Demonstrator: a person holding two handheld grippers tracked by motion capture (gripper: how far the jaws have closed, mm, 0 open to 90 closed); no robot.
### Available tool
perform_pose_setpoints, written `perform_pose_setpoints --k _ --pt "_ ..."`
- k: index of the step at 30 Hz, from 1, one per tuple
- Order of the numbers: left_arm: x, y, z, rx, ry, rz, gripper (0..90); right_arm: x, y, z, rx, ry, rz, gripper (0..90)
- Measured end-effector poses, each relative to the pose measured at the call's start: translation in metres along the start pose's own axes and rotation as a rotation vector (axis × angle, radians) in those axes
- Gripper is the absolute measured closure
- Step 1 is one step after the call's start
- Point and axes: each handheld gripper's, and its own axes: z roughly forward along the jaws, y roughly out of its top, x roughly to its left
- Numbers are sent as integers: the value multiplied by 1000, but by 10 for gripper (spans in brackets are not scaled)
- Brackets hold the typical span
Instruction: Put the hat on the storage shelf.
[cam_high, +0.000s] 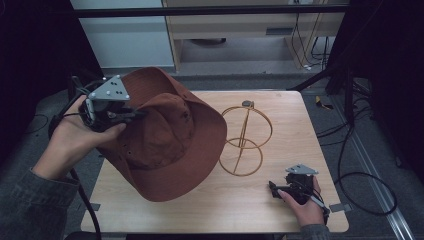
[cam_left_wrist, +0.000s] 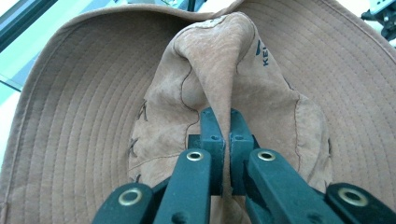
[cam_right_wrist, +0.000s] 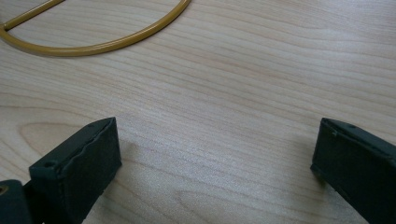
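One brown hat (cam_left_wrist: 93, 140) (wide, stitched brim).

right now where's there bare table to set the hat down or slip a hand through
Bare wood runs along the table front edge, between the hat brim and the right gripper. Another free patch lies at the far right, beyond the gold wire stand. It is crowded on the left, where the left gripper holds the hat, its brim close beside the stand.
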Motion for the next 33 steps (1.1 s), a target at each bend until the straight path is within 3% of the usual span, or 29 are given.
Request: perform_pose_setpoints --k 9,17,22,27,33 --pt "-8 18 -2 -13 -5 37 884 0 0 0 0 -1 0 13" --pt "-3 31 -3 -59 -11 30 885 0 0 0 1 -2 -1 12" --pt "-8 46 3 -56 -18 61 885 0 0 0 1 -3 -1 12" --pt "-13 72 10 -42 -23 104 885 0 0 0 1 -1 -1 11" --pt "-15 85 24 -47 -36 105 885 0 0 0 2 -2 -1 11"
